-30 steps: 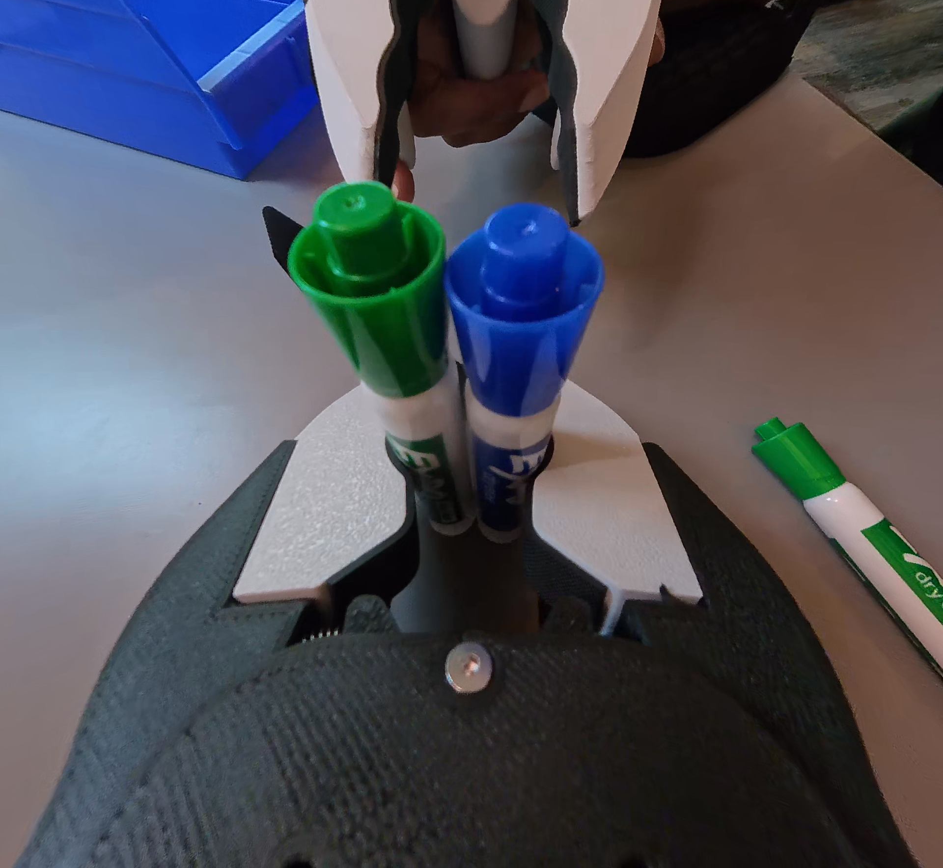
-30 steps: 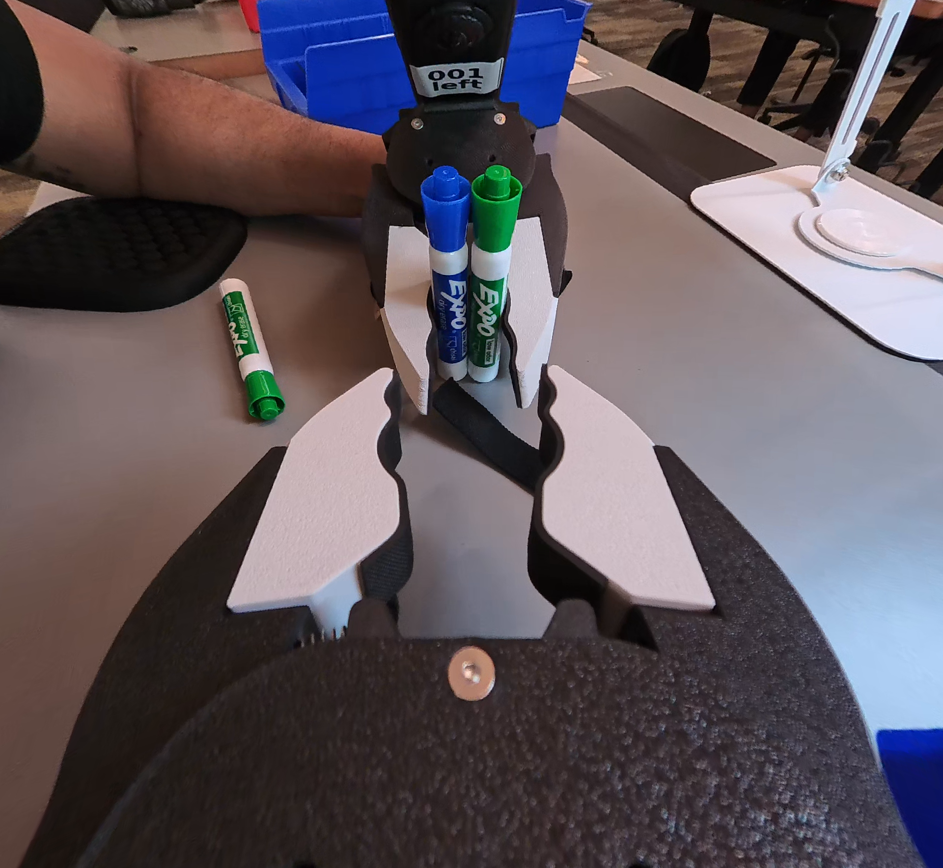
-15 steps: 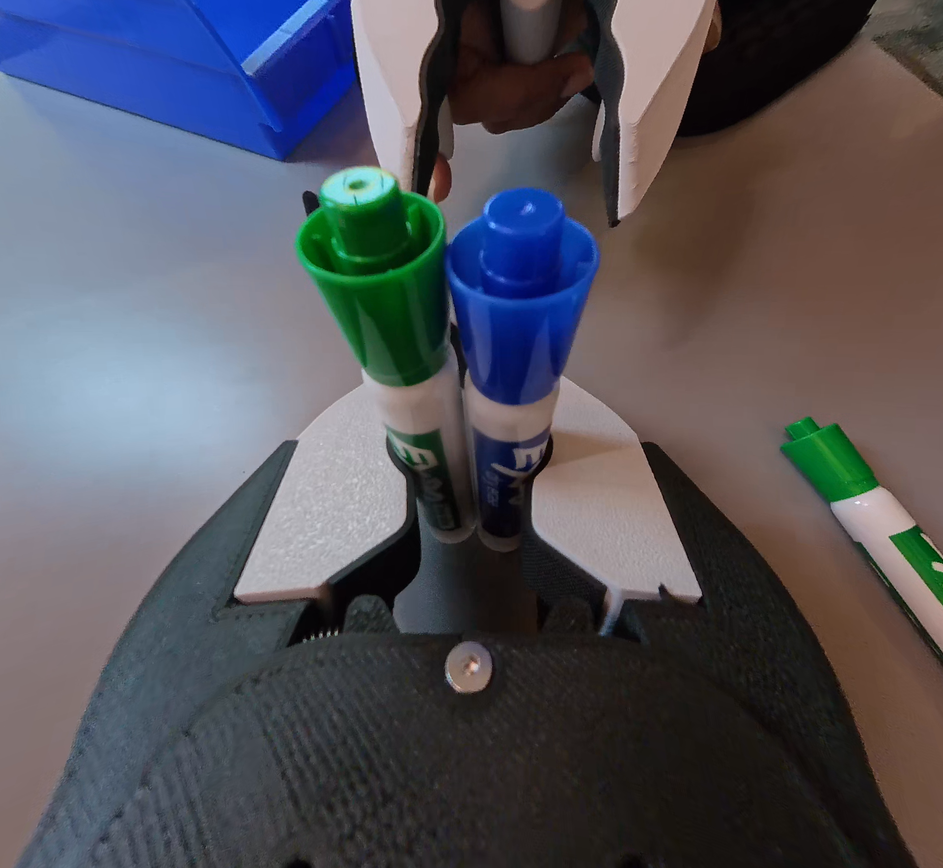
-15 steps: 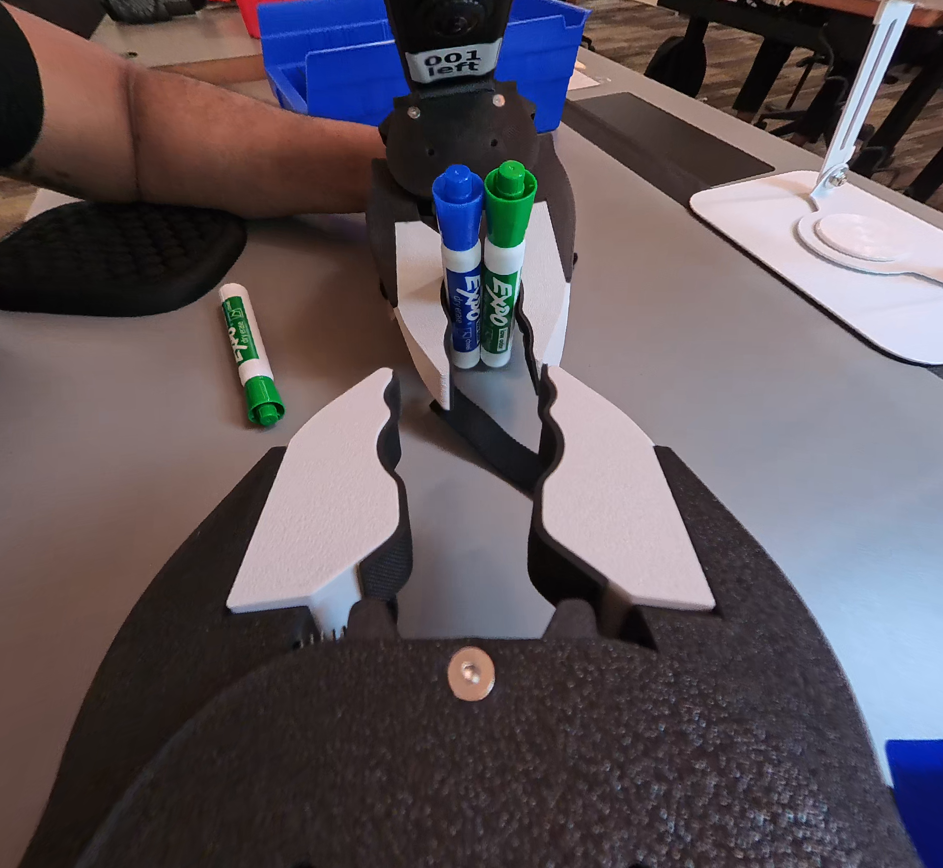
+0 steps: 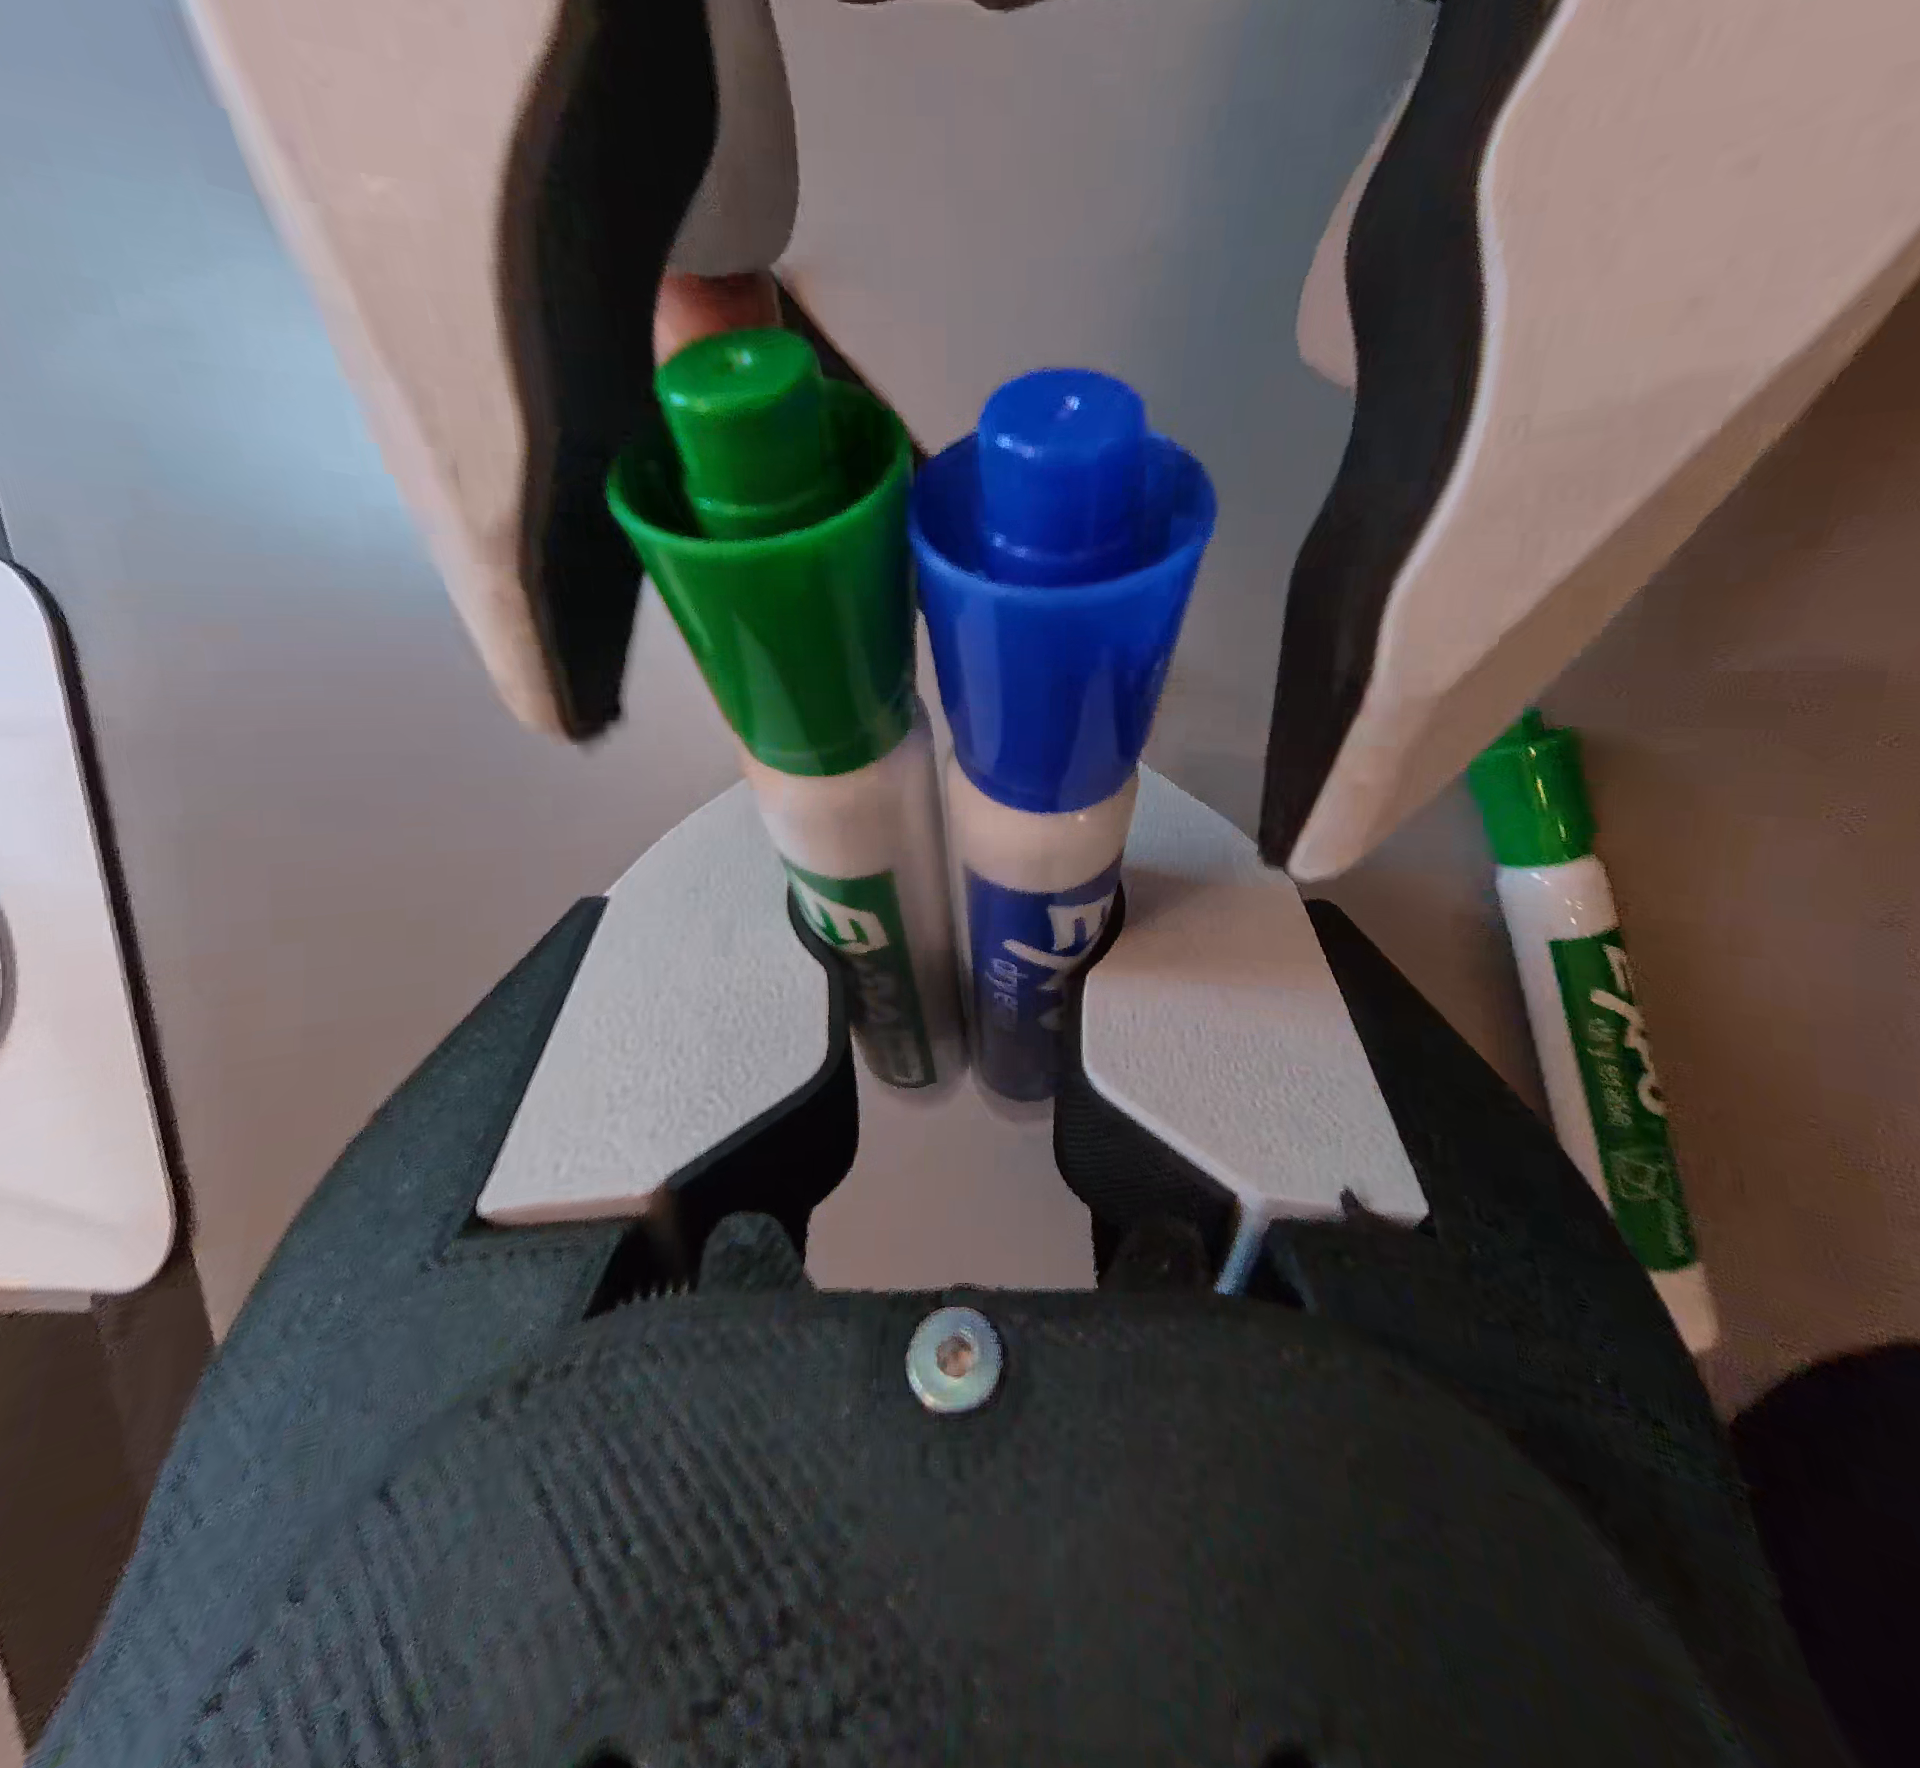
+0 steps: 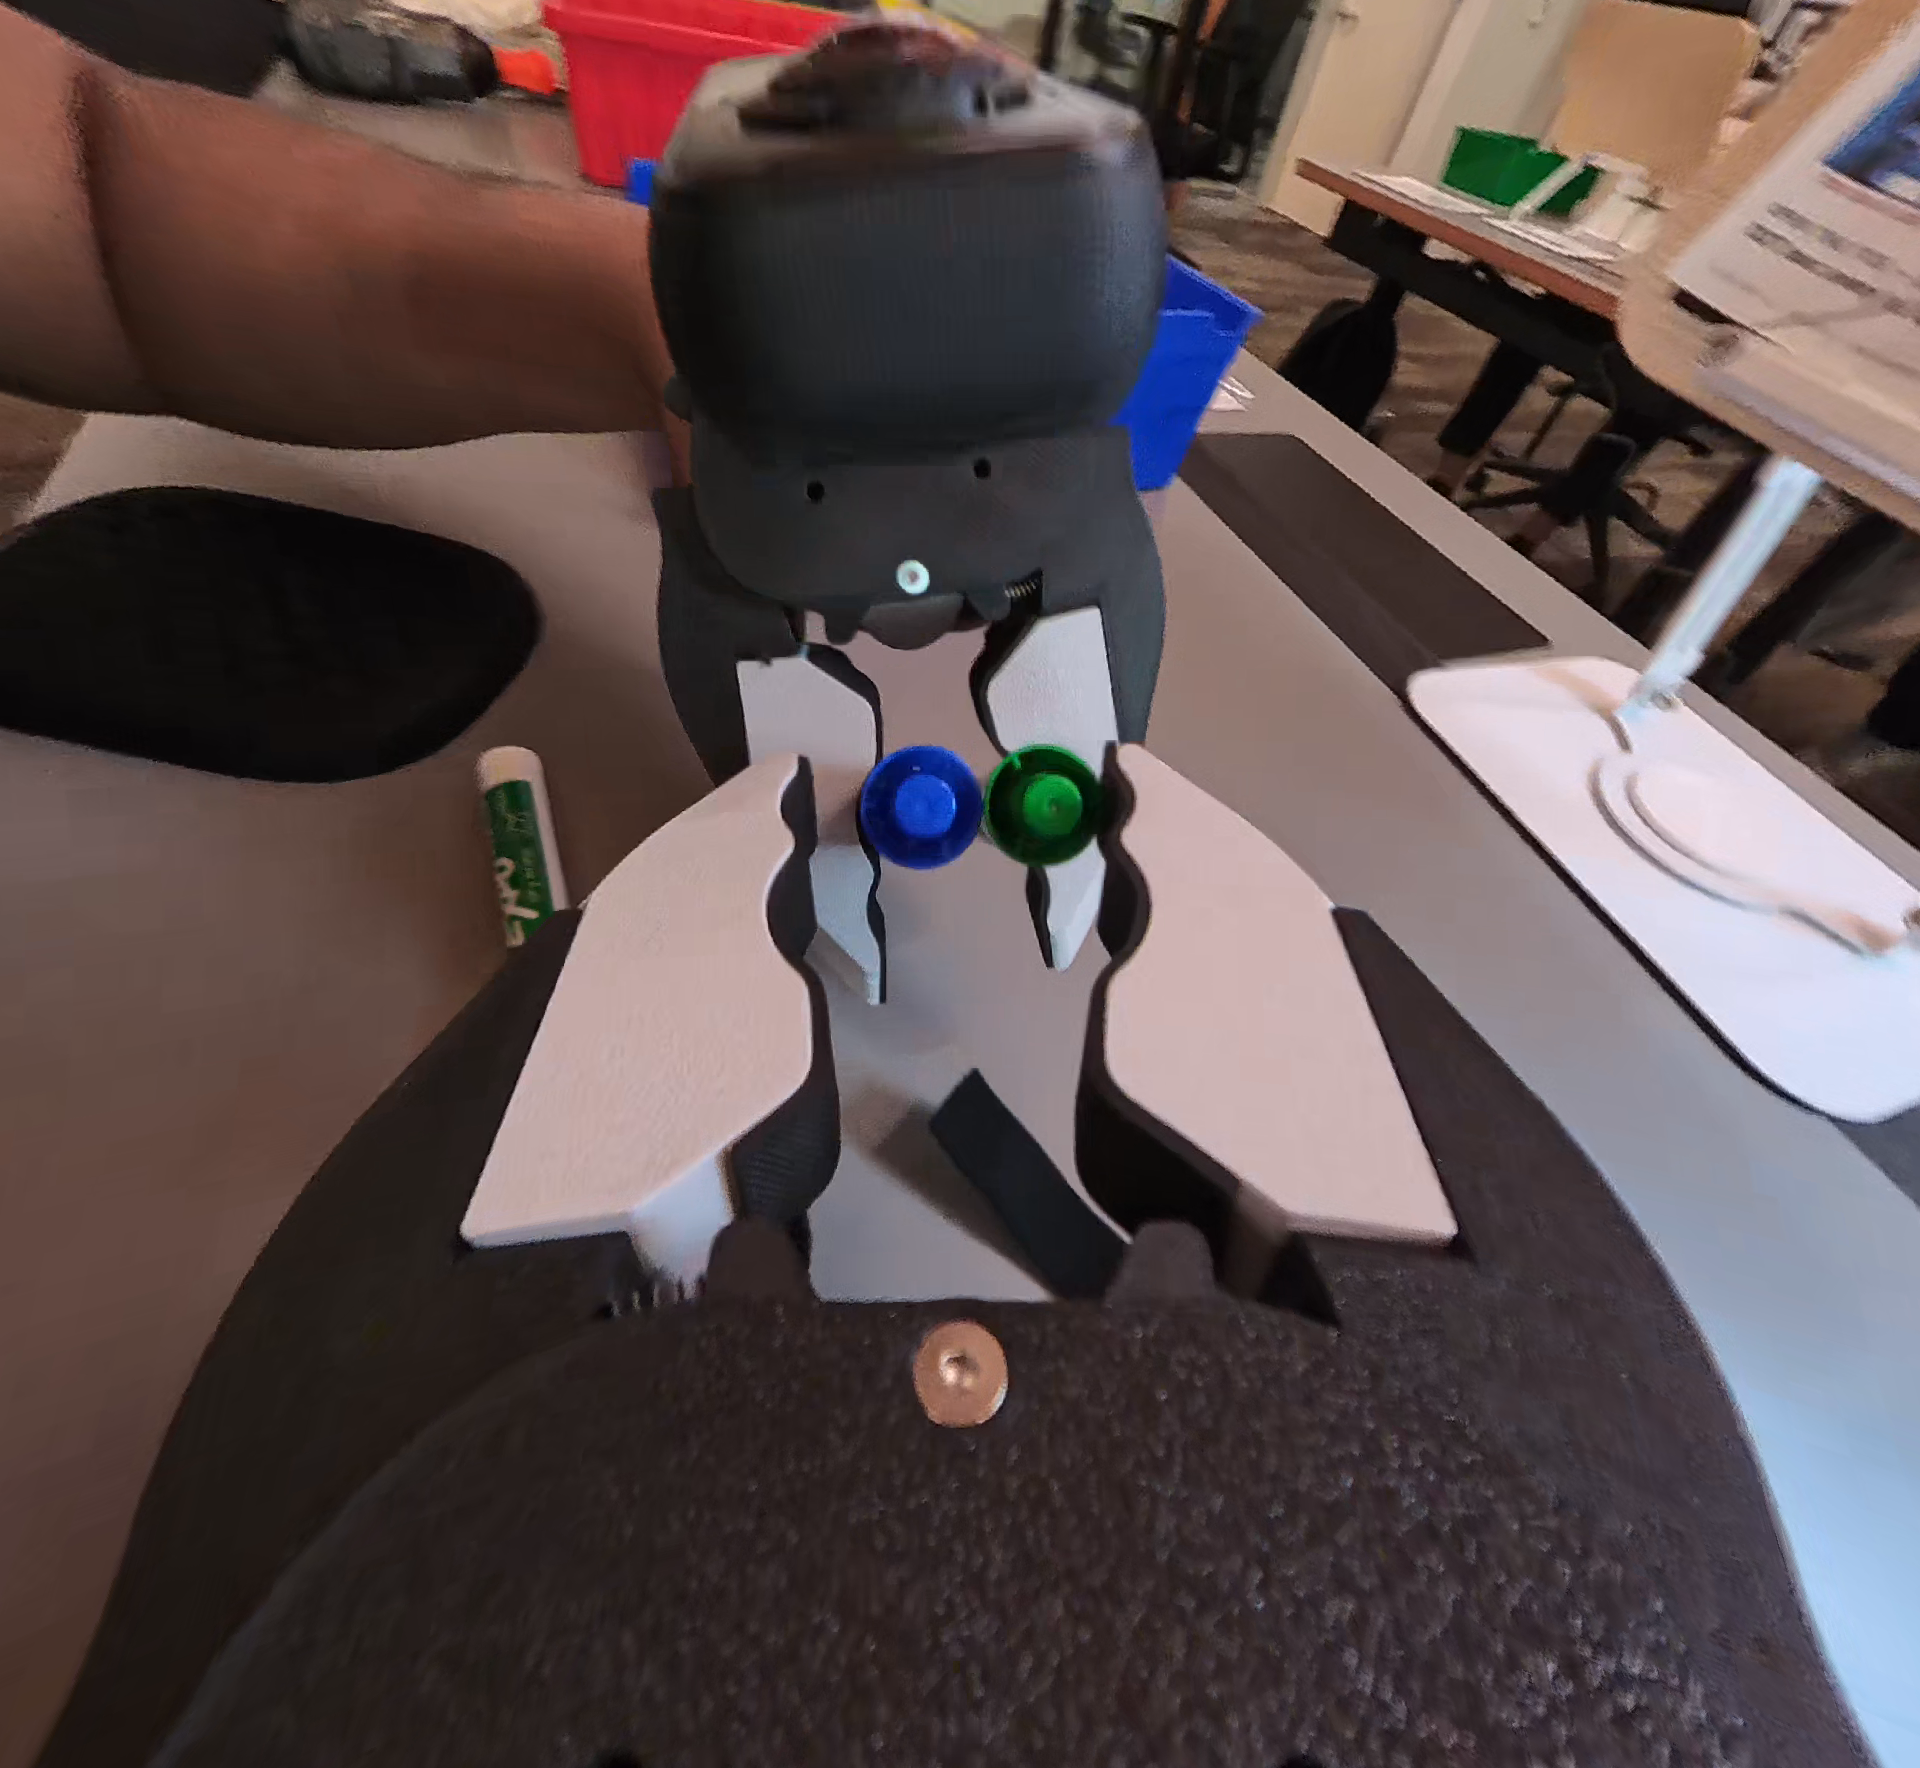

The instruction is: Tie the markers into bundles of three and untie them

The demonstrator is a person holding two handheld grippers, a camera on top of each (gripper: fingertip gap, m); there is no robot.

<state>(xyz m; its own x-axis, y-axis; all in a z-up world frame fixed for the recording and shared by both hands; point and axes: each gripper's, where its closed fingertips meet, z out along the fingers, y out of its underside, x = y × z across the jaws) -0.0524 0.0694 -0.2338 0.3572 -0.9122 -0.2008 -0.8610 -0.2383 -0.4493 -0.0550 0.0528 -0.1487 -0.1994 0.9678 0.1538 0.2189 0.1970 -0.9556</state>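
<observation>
Our left gripper clamps a green-capped marker and blue-capped marker upright; our open right gripper straddles their caps; next, we judge, close and take over the pair.

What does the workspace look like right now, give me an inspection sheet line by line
Surface: grey table, mostly bare.
Job's things: green marker and blue marker side by side in the left tool; second green marker lying on the table; black strap flat on the table.
Clutter: black pad, white stand base.
Grippers: left tool shut on both markers; right tool open, fingers either side of the caps.
Cables: nothing seen.
Surroundings: blue bin, red bin, desks behind.
</observation>
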